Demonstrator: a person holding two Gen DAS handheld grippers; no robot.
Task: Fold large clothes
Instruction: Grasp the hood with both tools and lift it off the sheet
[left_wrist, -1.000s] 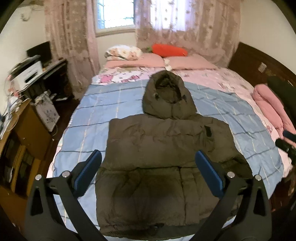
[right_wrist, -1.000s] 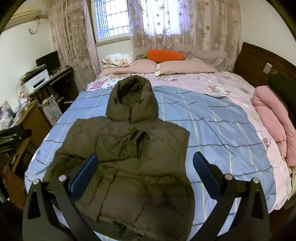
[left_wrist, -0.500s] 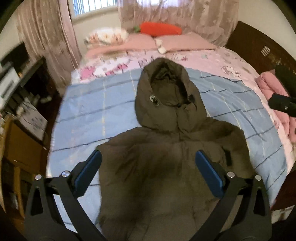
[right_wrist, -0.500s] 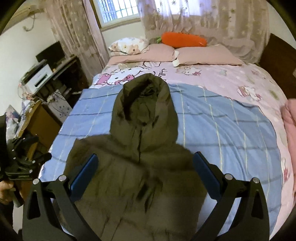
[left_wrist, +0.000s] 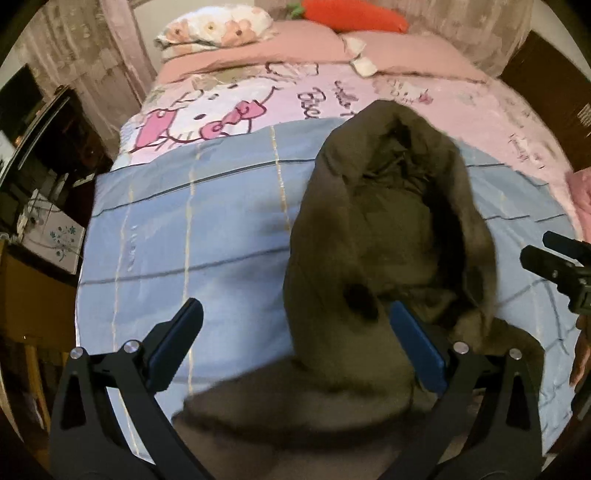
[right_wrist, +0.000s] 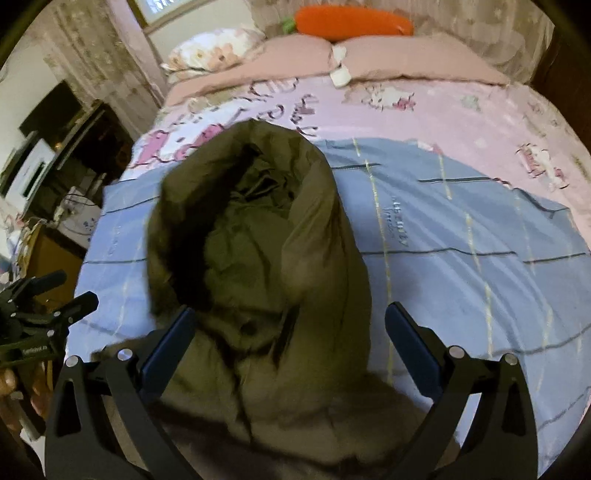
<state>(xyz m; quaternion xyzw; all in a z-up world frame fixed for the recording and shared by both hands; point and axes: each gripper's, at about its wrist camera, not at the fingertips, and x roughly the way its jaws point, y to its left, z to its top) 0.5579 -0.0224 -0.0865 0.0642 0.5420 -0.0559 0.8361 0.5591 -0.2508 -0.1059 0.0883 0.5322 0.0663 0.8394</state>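
Left claw (left_wrist: 295, 339): my fingers spread apart, over jacket (left_wrist: 369, 240) hood | Right claw (right_wrist: 291, 339): spread apart, straddling hood | Jacket flat on blue sheet (left_wrist: 184, 221)

Jacket (left_wrist: 388, 229) — olive padded cloth, soft and puffy, matt with a faint sheen on the hood (right_wrist: 258, 206); surface crinkled, lining inside looks the same cloth

Blue sheet (left_wrist: 207, 229) — thin woven cloth, smooth, slight gloss along its wrinkles, fine checked lines

Pink bedcover (right_wrist: 424, 110) — printed cloth, matt, cartoon pattern

Pillows (left_wrist: 295, 51) — plain dusty-pink cloth, matt; floral pillow (left_wrist: 214, 26) printed cloth

Carrot cushion (right_wrist: 351, 20) — orange plush, fuzzy

Left gripper (left_wrist: 295, 343) — black matt plastic frame, bright metal screw heads, blue pads (left_wrist: 417, 350) smooth, dull

Right gripper (right_wrist: 291, 343) — same finish throughout

Curtains (right_wrist: 92, 62) — lace-like patterned fabric

Headboard (left_wrist: 546, 96) — dark wood, smooth, low gloss
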